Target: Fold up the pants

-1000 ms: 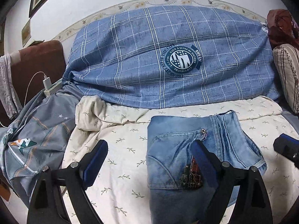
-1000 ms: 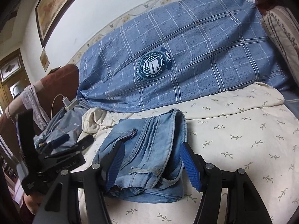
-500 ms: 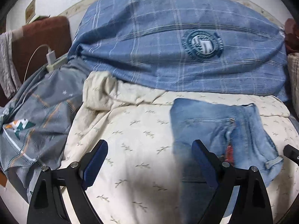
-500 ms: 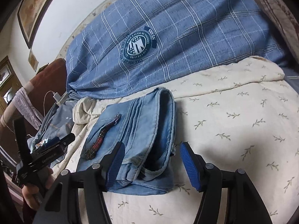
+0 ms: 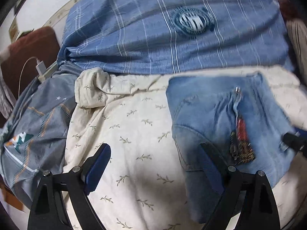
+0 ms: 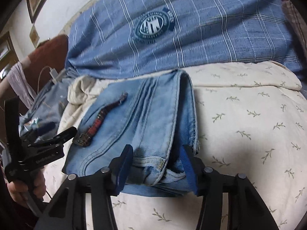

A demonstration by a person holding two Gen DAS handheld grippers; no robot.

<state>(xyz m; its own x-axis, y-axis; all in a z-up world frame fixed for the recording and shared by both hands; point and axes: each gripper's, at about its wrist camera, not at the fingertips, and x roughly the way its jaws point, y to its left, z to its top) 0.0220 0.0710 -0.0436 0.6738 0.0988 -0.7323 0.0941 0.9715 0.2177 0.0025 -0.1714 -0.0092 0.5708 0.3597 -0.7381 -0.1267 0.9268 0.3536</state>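
Both cameras dropped closer to the bed (image 5: 134, 134) since a second ago. Left hand-held gripper (image 5: 153, 164) spread wide, its right finger over the folded jeans (image 5: 211, 115) at right of frame. Right hand-held gripper (image 6: 155, 164) closing, the jeans' (image 6: 149, 118) near edge between its fingers, center frame.

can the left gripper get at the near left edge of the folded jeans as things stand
Probably yes. The left gripper is wide open, one finger already over the jeans, the other over bare sheet. Nothing lies between.
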